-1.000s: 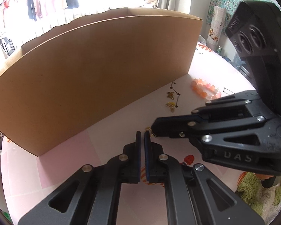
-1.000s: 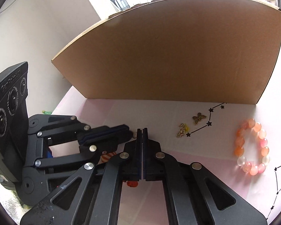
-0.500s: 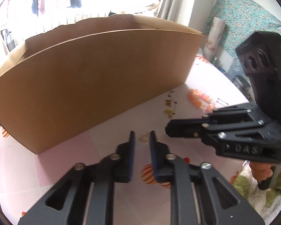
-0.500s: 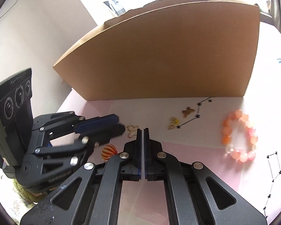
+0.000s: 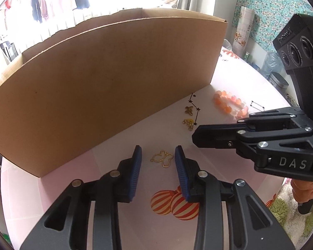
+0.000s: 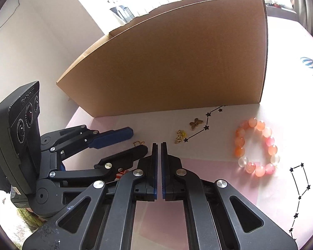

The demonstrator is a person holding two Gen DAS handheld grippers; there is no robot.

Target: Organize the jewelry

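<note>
My left gripper [image 5: 158, 159] over pink tablecloth [image 5: 77, 166], jaws just been opening, now narrowly apart. Gold butterfly charm [image 5: 162, 158] lies flat on cloth between blue pads [image 5: 136, 162], touching neither. My right gripper [image 6: 159, 145] just beside it, jaws closed to thin slit, nothing in them. Cardboard box [image 5: 106, 87] stands behind. Small dark butterfly [image 6: 196, 123], gold chain bit [image 6: 180, 135], and pink bead bracelet [image 6: 256, 145] lie further right, near box corner.

- "DAS": pale capital letters on the black side of the right gripper [image 5: 204, 138], left wrist view.
- Raised lettering on both camera housings: too faint to read.
</note>
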